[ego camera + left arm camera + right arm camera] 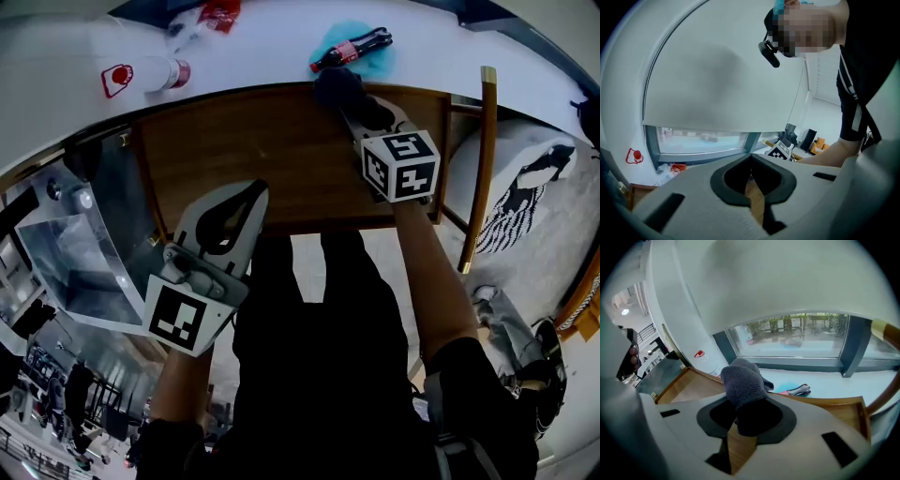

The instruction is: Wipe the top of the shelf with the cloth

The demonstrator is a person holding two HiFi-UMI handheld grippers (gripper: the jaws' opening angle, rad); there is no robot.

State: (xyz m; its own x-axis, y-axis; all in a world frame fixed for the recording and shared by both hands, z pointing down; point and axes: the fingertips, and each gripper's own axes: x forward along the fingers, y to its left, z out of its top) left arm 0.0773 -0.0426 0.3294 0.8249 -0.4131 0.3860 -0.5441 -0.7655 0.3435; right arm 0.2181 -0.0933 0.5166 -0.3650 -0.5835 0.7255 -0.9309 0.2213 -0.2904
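Note:
The shelf's brown wooden top [262,141] lies below me, against a white window sill. A dark grey cloth [339,86] rests at the far edge of the top, right of its middle, and my right gripper [361,108] is shut on it. In the right gripper view the cloth [743,380] bulges up out of the jaws and hides their tips. My left gripper [248,192] hovers over the near edge of the top, left of centre. Its jaws [751,159] are shut with nothing between them.
On the white sill [272,47] behind the shelf lie a cola bottle [352,49] on a turquoise item [375,66], a clear bottle with a red label [159,73] and a red packet [220,14]. A glass panel [84,244] stands left, a wooden post [483,159] right.

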